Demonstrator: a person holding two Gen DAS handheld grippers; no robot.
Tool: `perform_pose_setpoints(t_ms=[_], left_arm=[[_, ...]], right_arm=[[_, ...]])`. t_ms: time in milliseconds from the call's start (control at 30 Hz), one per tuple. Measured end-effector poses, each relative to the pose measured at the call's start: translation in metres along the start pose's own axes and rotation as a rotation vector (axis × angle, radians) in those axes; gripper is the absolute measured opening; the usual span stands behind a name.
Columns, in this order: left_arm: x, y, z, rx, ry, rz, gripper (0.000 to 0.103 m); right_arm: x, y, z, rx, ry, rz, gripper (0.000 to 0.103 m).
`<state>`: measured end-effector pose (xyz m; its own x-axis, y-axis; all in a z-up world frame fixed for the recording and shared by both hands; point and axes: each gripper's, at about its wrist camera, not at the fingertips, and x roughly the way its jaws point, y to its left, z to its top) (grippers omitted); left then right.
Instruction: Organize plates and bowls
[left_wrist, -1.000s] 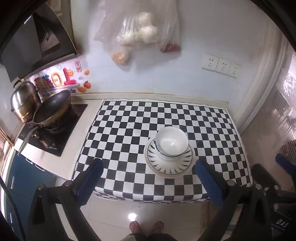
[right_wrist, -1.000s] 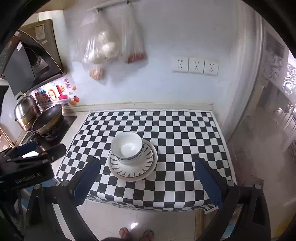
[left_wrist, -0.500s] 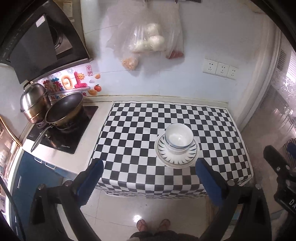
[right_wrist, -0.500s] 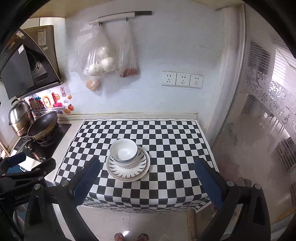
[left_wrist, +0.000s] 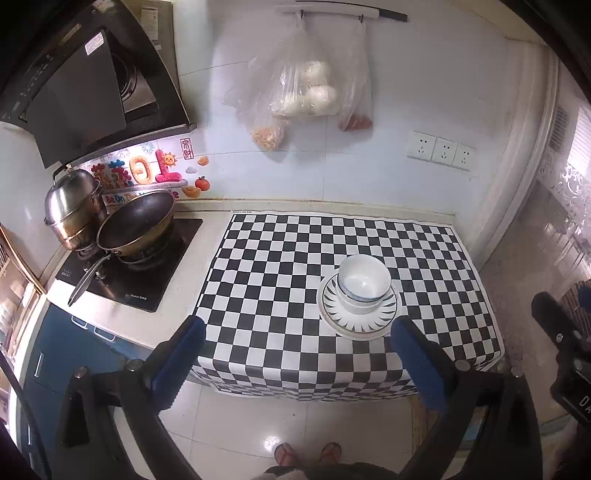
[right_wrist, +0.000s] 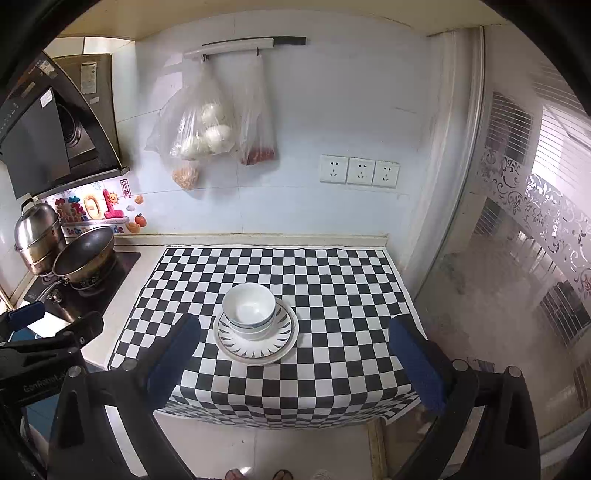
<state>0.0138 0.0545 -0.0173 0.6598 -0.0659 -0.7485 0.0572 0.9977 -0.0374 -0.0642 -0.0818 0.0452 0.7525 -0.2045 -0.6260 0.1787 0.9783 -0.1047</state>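
Both grippers high — fingers (left_wrist: 417, 354) spread wide.

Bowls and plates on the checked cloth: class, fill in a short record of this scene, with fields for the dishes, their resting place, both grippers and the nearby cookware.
dishes: white bowls nested, standing on stacked plates
resting place: checked cloth on the counter
left gripper: open, empty, back from the counter edge
right gripper: open, empty, also above the floor
cookware: dark pan and steel pot on the stove, left of the cloth
wall: food bags hanging from a rail
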Motion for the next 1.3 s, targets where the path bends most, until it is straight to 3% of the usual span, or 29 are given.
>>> perform_pose_setpoints(t_ms=[1300], left_arm=[[-0.014, 0.002, -0.012, 0.014, 0.008, -0.002, 0.103]], right_arm=[[0.003, 0.010, -0.011, 0.001, 0.035, -0.005, 0.103]])
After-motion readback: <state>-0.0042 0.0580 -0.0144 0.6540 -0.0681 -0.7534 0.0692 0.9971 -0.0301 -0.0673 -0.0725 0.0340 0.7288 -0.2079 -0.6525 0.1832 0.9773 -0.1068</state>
